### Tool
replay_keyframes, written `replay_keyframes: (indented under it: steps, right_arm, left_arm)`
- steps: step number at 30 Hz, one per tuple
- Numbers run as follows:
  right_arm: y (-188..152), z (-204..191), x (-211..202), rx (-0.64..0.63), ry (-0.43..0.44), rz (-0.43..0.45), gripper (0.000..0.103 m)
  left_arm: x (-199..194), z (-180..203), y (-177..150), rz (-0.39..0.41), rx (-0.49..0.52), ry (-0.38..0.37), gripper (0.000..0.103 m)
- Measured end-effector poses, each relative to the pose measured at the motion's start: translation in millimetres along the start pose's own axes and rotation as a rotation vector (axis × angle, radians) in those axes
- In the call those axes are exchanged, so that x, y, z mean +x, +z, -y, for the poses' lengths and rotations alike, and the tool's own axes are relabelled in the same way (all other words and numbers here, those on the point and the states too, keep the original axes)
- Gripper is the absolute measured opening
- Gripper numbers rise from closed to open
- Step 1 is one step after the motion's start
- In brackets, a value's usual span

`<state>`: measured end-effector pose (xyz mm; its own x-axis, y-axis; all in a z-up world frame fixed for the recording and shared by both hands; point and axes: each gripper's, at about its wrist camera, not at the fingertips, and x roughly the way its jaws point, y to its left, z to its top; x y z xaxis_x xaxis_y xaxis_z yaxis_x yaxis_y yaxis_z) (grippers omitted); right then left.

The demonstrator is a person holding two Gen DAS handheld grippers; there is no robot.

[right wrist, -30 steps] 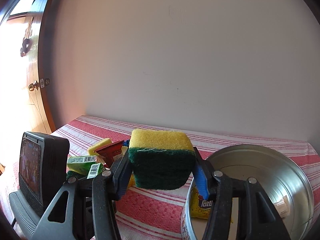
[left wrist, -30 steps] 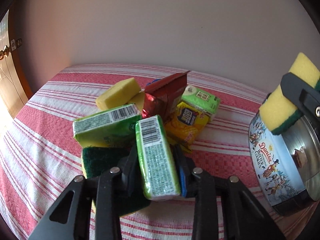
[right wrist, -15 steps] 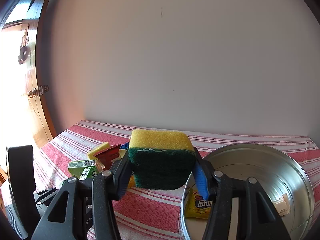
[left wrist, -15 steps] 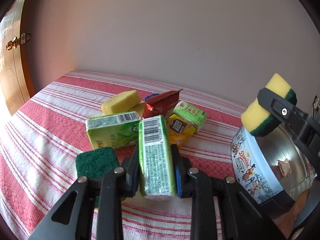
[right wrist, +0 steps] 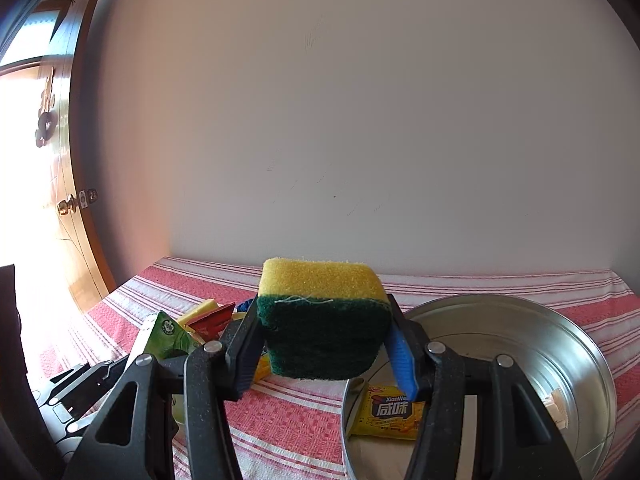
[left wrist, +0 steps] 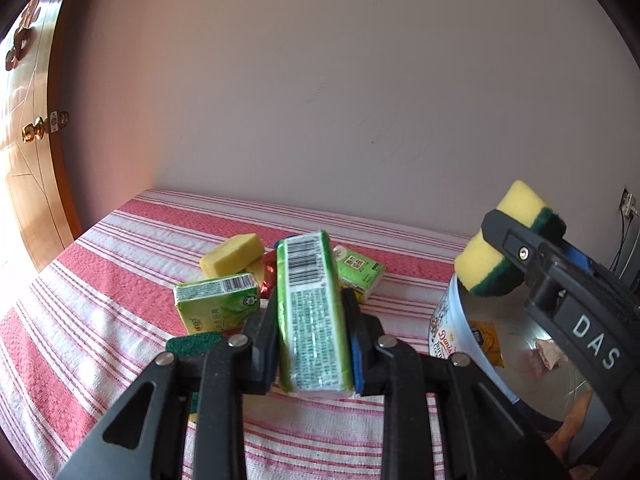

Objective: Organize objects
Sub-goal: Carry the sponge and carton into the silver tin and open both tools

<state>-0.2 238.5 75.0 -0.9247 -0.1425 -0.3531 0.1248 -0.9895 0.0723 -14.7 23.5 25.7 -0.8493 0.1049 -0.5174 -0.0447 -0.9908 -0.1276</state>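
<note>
A: Right gripper (right wrist: 326,344)?
B: Clamped on a yellow-and-green sponge (right wrist: 323,320), green face toward camera, held above the striped cloth (right wrist: 288,416).
A: Tin?
B: Round metal tin (right wrist: 576,344) just right of it; yellow snack packet (right wrist: 384,412) lying inside.
A: Left side?
B: Green carton (right wrist: 168,336), red packet (right wrist: 212,316), partly hidden.

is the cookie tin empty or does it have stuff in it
Not empty. The open tin holds a yellow snack packet on its floor and a small pale wrapper by the right wall. No lid is in view.
</note>
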Motion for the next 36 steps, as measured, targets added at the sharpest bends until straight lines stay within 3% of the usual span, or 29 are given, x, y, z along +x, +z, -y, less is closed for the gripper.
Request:
replay_keyframes:
  steps: [21, 29, 36]
  right_arm:
    - [-2, 80, -23, 0.05, -0.123, 0.021, 0.058]
    - [-3, 114, -22, 0.082, -0.188, 0.001, 0.058]
    - [-4, 149, -22, 0.134, -0.244, -0.033, 0.058]
  left_arm:
    - [-11, 98, 2, 0.02, 0.125, -0.108, 0.026]
    - [5, 146, -2, -0.004, 0.206, -0.153, 0.026]
    - [16, 176, -3, 0.002, 0.266, -0.148, 0.026]
